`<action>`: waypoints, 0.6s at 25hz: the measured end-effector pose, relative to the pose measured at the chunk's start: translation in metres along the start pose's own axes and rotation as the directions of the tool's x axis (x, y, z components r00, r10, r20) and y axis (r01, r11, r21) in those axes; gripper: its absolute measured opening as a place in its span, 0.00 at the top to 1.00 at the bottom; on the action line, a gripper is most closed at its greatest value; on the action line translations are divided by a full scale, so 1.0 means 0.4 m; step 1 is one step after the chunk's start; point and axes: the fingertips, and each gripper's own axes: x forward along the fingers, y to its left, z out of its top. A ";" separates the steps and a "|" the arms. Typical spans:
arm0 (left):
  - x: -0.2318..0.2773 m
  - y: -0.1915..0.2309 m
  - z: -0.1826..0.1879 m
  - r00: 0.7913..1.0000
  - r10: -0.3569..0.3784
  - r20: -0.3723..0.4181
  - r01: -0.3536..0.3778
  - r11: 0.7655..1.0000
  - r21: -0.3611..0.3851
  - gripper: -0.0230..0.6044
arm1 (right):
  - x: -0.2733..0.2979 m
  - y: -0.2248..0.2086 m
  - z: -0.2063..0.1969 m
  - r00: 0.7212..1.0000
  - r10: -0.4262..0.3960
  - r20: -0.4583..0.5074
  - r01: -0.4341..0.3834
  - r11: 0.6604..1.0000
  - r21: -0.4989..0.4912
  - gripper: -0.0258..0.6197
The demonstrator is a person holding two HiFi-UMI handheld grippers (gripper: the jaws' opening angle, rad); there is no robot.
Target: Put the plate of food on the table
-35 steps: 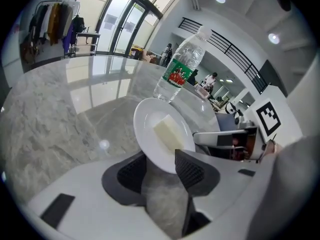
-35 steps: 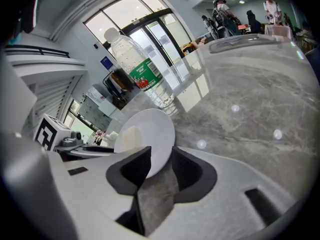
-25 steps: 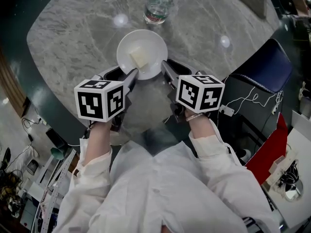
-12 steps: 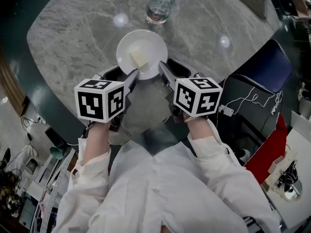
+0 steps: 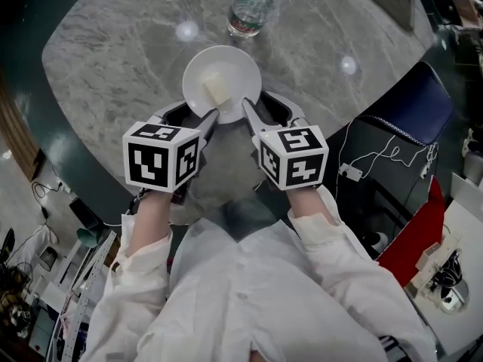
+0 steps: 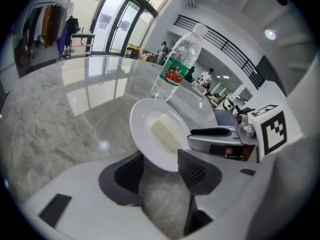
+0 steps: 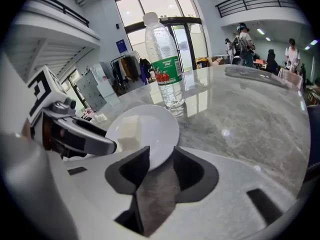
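A large round grey marble worktop (image 5: 113,66) fills the scene, seen from above by a person in white sleeves who holds a tool in each hand. The left tool (image 5: 192,116) and the right tool (image 5: 264,110) both point down and forward, meeting at the near edge of a round white plate (image 5: 235,72), which sits flat on the worktop near its middle. Each tool's jaws have just been opening and now stand wide apart. The plate's near rim lies in the gap between each pair, but the pads do not press on it, so neither tool has hold of anything. Just beyond the plate stands a clear plastic water bottle with a green and red label (image 5: 247,10), upright and not touching it. On the plate rests a small pale cream block of food (image 5: 217,91), towards the left side. The step in hand appears to be the release: the plate looks already set down. The next move likely calls for drawing both tools straight back towards the person, level and together, so the open jaws clear the rim without nudging the plate or tipping it towards the bottle.
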 end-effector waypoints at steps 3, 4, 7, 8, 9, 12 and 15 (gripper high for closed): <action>0.001 0.002 -0.001 1.000 0.004 -0.002 -0.004 1.000 0.007 0.64 | 0.003 0.001 -0.002 1.000 -0.022 0.009 0.023 0.999 -0.040 0.76; 0.000 0.003 -0.002 1.000 0.006 -0.001 -0.006 1.000 0.006 0.64 | 0.004 0.002 -0.002 1.000 -0.027 0.013 0.028 0.999 -0.047 0.76; -0.005 0.010 -0.007 1.000 0.024 -0.006 -0.024 1.000 0.012 0.64 | 0.004 0.003 -0.003 0.999 -0.031 0.021 0.032 0.998 -0.053 0.76; -0.009 0.014 -0.007 0.999 0.037 -0.006 -0.036 0.999 0.020 0.64 | 0.004 0.003 -0.002 0.999 -0.031 0.024 0.032 0.998 -0.050 0.76; -0.015 0.020 -0.006 0.999 0.050 -0.002 -0.049 0.998 0.025 0.64 | 0.003 0.003 -0.001 0.999 -0.030 0.027 0.031 0.999 -0.044 0.76; -0.027 0.039 0.001 0.998 0.061 0.016 -0.061 0.998 0.006 0.64 | 0.002 0.000 0.001 0.999 -0.031 0.035 0.032 0.999 -0.032 0.76; -0.031 0.053 -0.005 0.997 0.070 0.015 -0.070 0.998 -0.006 0.64 | 0.004 0.000 -0.001 0.999 -0.029 0.036 0.031 0.999 -0.035 0.76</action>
